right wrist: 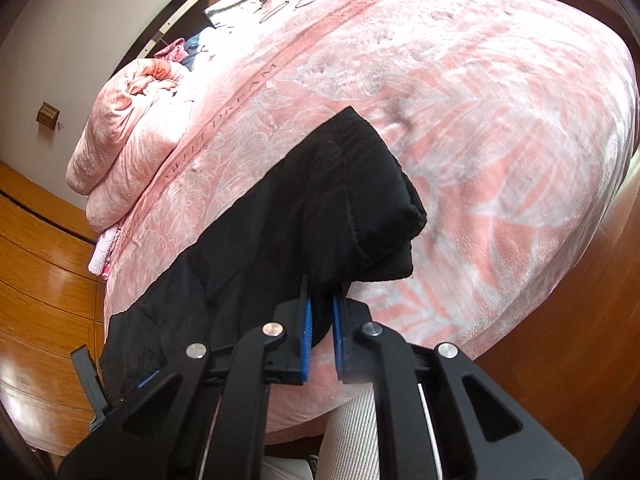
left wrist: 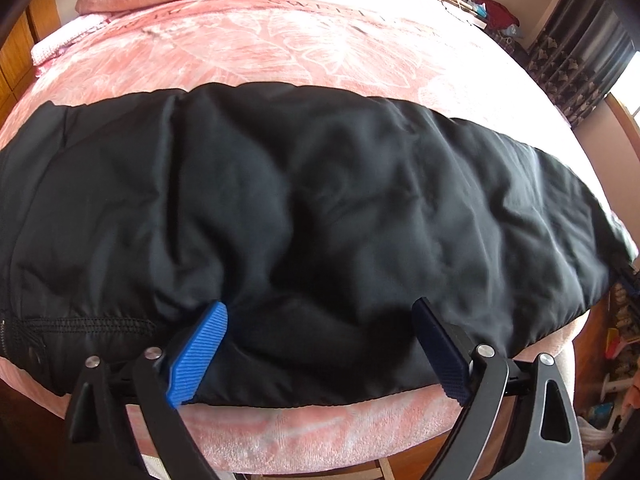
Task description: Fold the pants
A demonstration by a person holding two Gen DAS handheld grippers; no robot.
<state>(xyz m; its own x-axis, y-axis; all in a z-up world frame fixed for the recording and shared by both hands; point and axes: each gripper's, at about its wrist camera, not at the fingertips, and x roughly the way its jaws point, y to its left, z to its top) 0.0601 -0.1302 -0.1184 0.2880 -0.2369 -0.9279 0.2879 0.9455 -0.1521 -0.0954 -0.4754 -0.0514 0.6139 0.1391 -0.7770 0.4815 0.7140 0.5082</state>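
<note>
A plush pink bedspread (left wrist: 304,48) with a pale leaf pattern and woven lettering covers the bed, its pile soft and slightly matted; a rolled pink quilt (right wrist: 124,136) in the same fleece lies bunched at the head end, and glossy orange-brown wood panelling (right wrist: 44,248) shows beyond the bed's side.

The black pants (left wrist: 304,200) lie stretched across the bed along its near edge, a long band of smooth, faintly shiny padded fabric with soft wrinkles and puffy creases. A line of overlock stitching runs along the seam at their left end.

The left gripper (left wrist: 320,344) hangs over the near edge of the bed with its jaws spread wide; the ribbed blue pads (left wrist: 200,356) rest against the fabric on either side of a broad fold, with nothing pinched between them.

In the right wrist view, one end of the pants (right wrist: 320,208) is raised off the bedspread, its hem doubled over into a thick rounded lip. The right gripper (right wrist: 320,320) has its narrow blue-lined fingers drawn close together, clamping the lower edge of that raised end, which hangs just above the fleece.
</note>
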